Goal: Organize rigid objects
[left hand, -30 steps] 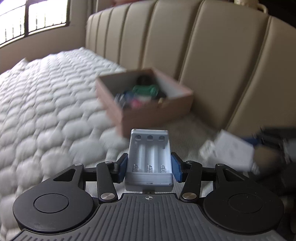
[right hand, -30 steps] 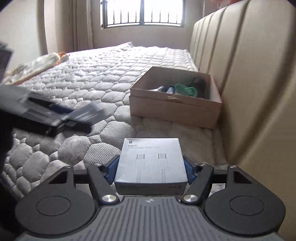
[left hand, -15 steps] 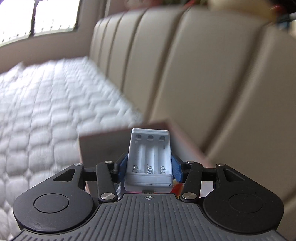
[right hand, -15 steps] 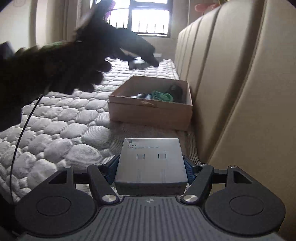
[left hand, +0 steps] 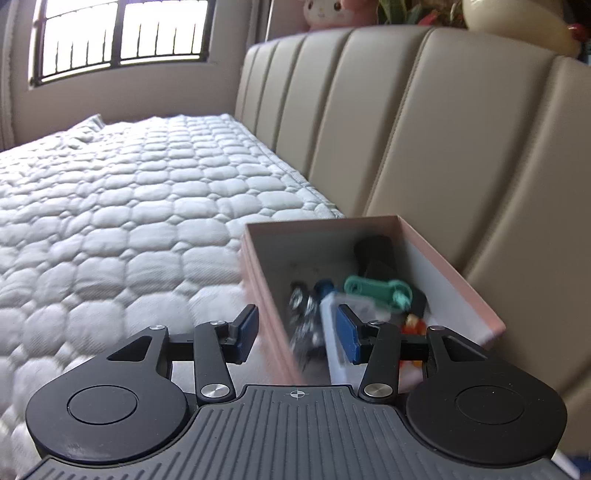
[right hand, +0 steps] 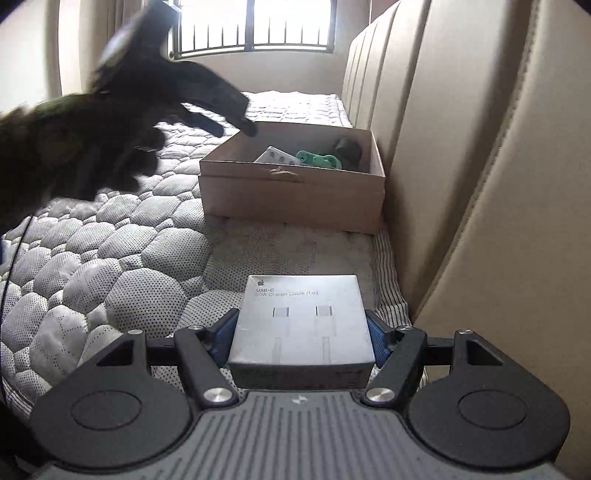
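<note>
My left gripper (left hand: 297,332) is open and empty, held over the near left wall of the cardboard box (left hand: 458,280). The white battery holder (left hand: 334,332) lies in the box, next to a green plastic piece (left hand: 380,290) and a black object (left hand: 375,251). My right gripper (right hand: 301,338) is shut on a white USB-C cable box (right hand: 301,317), above the mattress and short of the cardboard box (right hand: 291,195). The battery holder (right hand: 277,156) leans inside the box. The left gripper (right hand: 221,110) shows dark and blurred above the box's left rim.
The quilted mattress (left hand: 110,221) spreads to the left. The padded beige headboard (left hand: 443,129) stands right behind the box. A window (left hand: 122,33) is at the far end. A thin black cable (right hand: 14,254) hangs at the left edge.
My left gripper has opened and let go of the battery holder, which now lies in the cardboard box. My right gripper has moved closer to the box with the cable box still held.
</note>
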Action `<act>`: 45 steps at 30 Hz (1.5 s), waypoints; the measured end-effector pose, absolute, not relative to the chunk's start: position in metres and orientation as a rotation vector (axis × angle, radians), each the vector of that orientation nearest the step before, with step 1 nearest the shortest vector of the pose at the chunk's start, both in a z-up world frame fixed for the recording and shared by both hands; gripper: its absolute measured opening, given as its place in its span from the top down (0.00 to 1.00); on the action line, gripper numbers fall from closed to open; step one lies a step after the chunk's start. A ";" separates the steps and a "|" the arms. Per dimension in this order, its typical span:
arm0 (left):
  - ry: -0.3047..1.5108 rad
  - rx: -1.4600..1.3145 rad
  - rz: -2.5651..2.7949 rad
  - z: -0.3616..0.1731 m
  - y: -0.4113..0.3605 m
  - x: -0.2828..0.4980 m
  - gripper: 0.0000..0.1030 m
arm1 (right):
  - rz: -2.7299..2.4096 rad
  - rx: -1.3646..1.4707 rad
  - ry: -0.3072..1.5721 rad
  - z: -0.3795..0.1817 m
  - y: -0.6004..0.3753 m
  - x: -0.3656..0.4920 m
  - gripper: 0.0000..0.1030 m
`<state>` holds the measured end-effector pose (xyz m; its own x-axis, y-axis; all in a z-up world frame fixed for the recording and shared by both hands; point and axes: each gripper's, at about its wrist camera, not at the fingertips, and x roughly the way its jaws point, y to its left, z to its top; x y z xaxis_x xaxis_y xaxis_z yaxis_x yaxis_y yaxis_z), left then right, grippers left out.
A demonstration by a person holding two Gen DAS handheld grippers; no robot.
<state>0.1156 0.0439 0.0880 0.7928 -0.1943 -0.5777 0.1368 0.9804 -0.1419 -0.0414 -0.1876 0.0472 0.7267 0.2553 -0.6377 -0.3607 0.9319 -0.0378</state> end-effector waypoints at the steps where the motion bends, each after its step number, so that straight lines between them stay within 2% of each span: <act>1: 0.623 -0.102 -0.190 0.088 0.049 0.104 0.51 | 0.340 -0.172 0.675 0.048 -0.185 -0.040 0.33; 8: 0.625 -0.122 -0.221 0.078 0.073 0.058 0.51 | 0.334 -0.179 0.584 0.087 -0.164 -0.003 0.33; 13: 0.649 -0.153 -0.212 0.070 0.079 0.053 0.51 | 0.270 -0.114 0.469 0.129 -0.133 0.071 0.32; 15: 0.656 -0.154 -0.191 0.069 0.079 0.050 0.51 | 0.271 -0.066 0.477 0.137 -0.123 0.102 0.21; 17: 0.655 -0.151 -0.168 0.067 0.079 0.044 0.51 | 0.280 -0.003 0.525 0.138 -0.122 0.113 0.20; 20: 0.659 -0.154 -0.091 0.060 0.077 0.035 0.51 | 0.323 0.020 0.530 0.126 -0.126 0.094 0.07; 21: 0.664 -0.162 -0.062 0.056 0.076 0.033 0.51 | 0.309 -0.002 0.525 0.120 -0.126 0.085 0.06; 27: 0.685 -0.164 0.000 0.035 0.059 0.012 0.51 | 0.252 -0.059 0.581 0.065 -0.141 0.042 0.06; 33: 0.678 -0.093 0.044 0.020 0.038 0.006 0.51 | 0.206 -0.049 0.641 0.019 -0.159 0.039 0.06; 37: 0.659 -0.063 0.080 0.013 0.032 0.004 0.48 | 0.190 -0.172 0.622 0.004 -0.148 0.033 0.06; 45: 0.620 -0.028 0.144 0.010 0.029 -0.007 0.48 | 0.157 -0.116 0.683 -0.001 -0.149 0.039 0.05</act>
